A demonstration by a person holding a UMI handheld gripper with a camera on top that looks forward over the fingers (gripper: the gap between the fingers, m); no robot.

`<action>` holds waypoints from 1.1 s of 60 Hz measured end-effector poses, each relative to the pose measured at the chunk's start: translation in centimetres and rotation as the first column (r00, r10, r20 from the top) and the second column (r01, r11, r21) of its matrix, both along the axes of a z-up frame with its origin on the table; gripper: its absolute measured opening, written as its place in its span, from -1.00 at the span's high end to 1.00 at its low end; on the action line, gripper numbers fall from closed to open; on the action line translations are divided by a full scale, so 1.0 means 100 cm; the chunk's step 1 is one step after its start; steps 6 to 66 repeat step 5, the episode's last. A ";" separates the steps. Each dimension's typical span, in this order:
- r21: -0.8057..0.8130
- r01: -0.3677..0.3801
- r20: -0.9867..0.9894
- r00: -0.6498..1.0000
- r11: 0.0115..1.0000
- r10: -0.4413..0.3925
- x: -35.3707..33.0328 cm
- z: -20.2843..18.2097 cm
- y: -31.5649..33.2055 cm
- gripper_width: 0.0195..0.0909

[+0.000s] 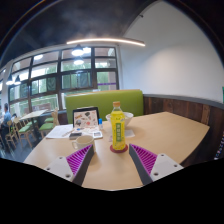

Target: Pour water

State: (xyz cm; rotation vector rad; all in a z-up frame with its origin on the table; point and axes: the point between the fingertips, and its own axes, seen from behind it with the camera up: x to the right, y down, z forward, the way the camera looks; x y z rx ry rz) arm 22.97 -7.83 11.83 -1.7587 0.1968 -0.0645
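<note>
A yellow bottle [118,127] with a green cap and a label stands upright on a round red coaster [118,148] on the light wooden table [170,135]. A white cup [98,119] stands a little beyond it to the left. My gripper [113,160] is open, its two purple pads [80,157] spread wide on either side. The bottle stands just ahead of the fingertips, in line with the gap, touching neither finger. Nothing is held.
Papers or a booklet [62,130] and a small framed card [86,120] lie at the table's far left. A green bench back [105,100] runs behind the table, with windows beyond. Another table [30,118] with chairs stands at far left.
</note>
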 end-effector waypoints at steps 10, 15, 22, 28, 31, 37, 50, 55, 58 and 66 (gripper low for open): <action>0.006 -0.021 -0.020 1.000 1.000 0.021 -0.016 0.001 -0.035 -0.74; 0.006 -0.021 -0.020 1.000 1.000 0.021 -0.016 0.001 -0.035 -0.74; 0.006 -0.021 -0.020 1.000 1.000 0.021 -0.016 0.001 -0.035 -0.74; 0.006 -0.021 -0.020 1.000 1.000 0.021 -0.016 0.001 -0.035 -0.74; 0.006 -0.021 -0.020 1.000 1.000 0.021 -0.016 0.001 -0.035 -0.74; 0.006 -0.021 -0.020 1.000 1.000 0.021 -0.016 0.001 -0.035 -0.74; 0.006 -0.021 -0.020 1.000 1.000 0.021 -0.016 0.001 -0.035 -0.74; 0.006 -0.021 -0.020 1.000 1.000 0.021 -0.016 0.001 -0.035 -0.74; 0.006 -0.021 -0.020 1.000 1.000 0.021 -0.016 0.001 -0.035 -0.74; 0.006 -0.021 -0.020 1.000 1.000 0.021 -0.016 0.001 -0.035 -0.74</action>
